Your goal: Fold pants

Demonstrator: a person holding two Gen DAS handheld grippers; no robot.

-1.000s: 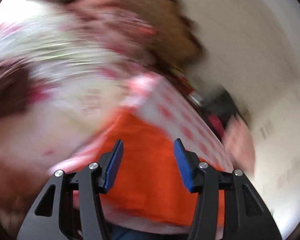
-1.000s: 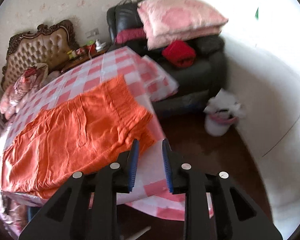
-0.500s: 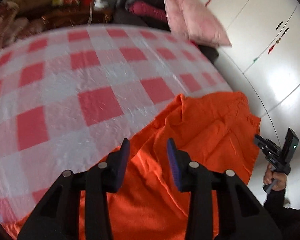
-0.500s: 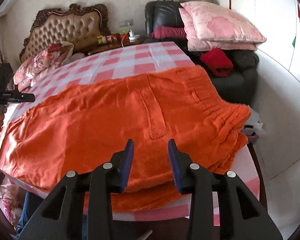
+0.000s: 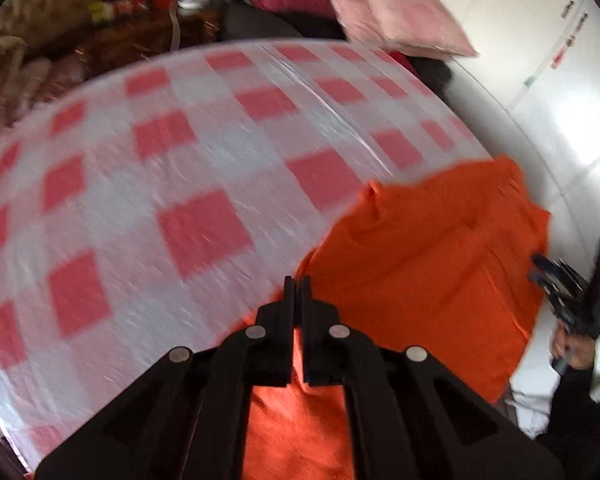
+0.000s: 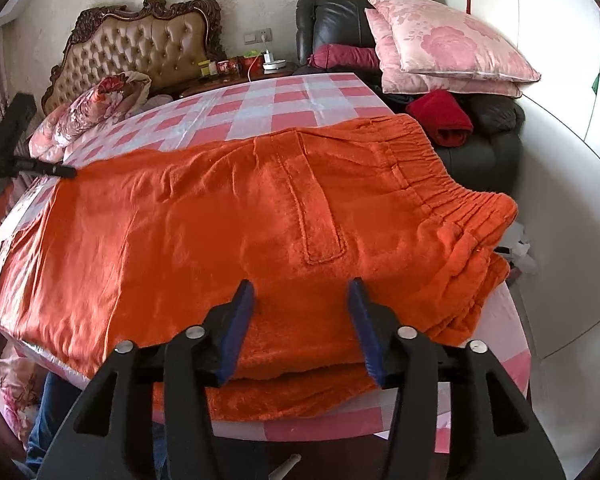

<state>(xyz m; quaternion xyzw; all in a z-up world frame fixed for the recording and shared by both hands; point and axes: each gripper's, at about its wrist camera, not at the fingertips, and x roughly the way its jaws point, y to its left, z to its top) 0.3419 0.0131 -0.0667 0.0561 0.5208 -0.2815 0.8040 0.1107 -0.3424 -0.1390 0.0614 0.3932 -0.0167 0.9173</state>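
Over on the left side, the left gripper (image 5: 297, 280) is now sitting with its jaws pinched together right at the edge of the orange pants (image 6: 236, 216), where half a second ago they were still spread apart over that same leg end. I can't tell for sure whether fabric is actually caught between them since the view is blurry, but the tips are sitting right on the hem line. Ahead and to the left of that claw, the checkered tablecloth (image 5: 160, 168) is lying bare, so there's plenty of open room that way. To its right the pants are running off toward the table's far edge.

Moving right, the right gripper (image 6: 302, 294) is hovering wide open over the near edge of the pants, jaws spread much further than half a second ago. The back pocket (image 6: 316, 216) is sitting just ahead of it, and the gathered waistband (image 6: 452, 196) is lying ahead and to the right, hanging at the table's corner. Past that edge, a black armchair (image 6: 484, 148) with pink pillows (image 6: 448, 52) is standing near.
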